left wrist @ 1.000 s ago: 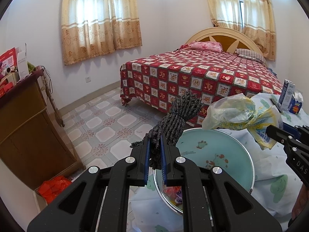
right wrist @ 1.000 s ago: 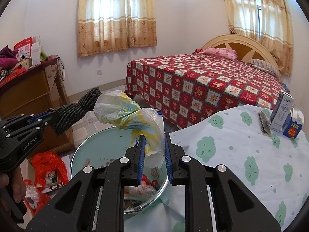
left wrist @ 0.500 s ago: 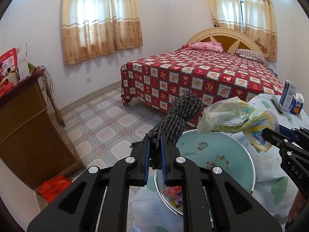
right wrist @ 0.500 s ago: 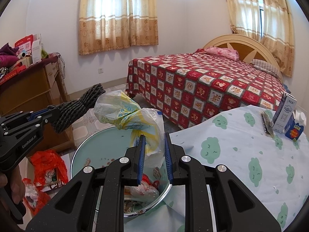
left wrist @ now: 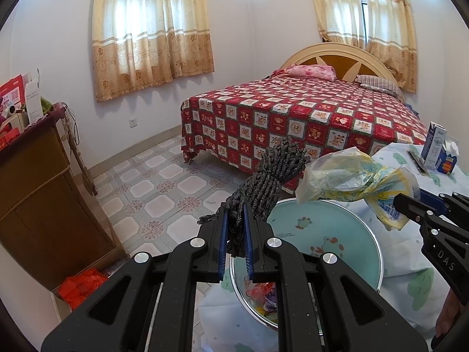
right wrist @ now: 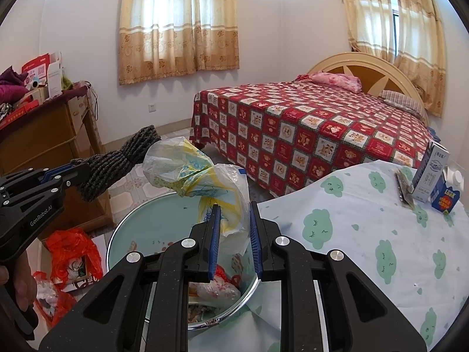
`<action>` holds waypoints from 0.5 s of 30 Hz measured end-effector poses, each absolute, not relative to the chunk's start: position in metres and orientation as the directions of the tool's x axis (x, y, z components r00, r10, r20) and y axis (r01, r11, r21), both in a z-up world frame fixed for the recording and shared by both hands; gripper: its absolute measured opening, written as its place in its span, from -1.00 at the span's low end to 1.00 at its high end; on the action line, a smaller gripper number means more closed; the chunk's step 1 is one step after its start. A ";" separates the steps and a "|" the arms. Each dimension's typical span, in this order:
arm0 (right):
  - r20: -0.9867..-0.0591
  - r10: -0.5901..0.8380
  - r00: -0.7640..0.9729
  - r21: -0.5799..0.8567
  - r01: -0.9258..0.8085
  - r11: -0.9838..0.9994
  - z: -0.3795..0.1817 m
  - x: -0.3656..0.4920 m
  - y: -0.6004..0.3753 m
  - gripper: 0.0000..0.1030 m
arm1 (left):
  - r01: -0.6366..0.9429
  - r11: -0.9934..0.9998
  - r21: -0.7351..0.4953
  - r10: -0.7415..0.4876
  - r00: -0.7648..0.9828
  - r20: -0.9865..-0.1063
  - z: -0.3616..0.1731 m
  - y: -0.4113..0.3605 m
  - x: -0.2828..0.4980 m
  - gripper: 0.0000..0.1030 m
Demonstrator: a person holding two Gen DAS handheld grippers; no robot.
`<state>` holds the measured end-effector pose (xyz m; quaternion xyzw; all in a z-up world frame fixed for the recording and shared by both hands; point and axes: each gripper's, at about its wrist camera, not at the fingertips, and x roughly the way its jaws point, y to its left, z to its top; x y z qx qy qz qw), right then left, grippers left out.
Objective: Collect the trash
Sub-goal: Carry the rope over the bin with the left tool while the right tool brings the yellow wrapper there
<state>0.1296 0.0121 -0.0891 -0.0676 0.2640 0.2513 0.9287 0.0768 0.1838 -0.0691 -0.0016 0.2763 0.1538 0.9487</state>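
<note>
Trash is pinched in both tools above the round bin (right wrist: 123, 234). Left tool (left wrist: 234, 228) is clamped on a bundle of grey cord (left wrist: 263, 182), which sticks up and forward from its tips. Right tool (right wrist: 233, 228) grips a crumpled yellow-and-white plastic bag (right wrist: 205, 182), bulging ahead of its blue pads (right wrist: 215, 234). Below and in front of both tools the bin holds wrappers (right wrist: 214, 290). Right of the right tool lies the cloud-print worktop (right wrist: 366, 234) with cartons (right wrist: 431, 173).

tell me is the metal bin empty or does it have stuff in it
Not empty: the bin already holds crumpled wrappers and other scraps at the bottom.
</note>
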 end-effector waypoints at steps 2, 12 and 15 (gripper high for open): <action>-0.524 0.430 0.735 0.006 -0.501 0.865 -0.089 0.130 0.012 -0.62 | -0.289 0.954 0.083 0.289 0.799 -0.528 -0.069 0.183 0.077 -0.80; -0.529 0.432 0.731 0.008 -0.504 0.863 -0.089 0.132 0.010 -0.61 | -0.273 0.959 0.081 0.273 0.803 -0.530 -0.067 0.177 0.075 -0.74; -0.522 0.438 0.732 0.010 -0.508 0.861 -0.089 0.131 0.009 -0.52 | -0.263 0.962 0.076 0.262 0.809 -0.527 -0.065 0.174 0.074 -0.70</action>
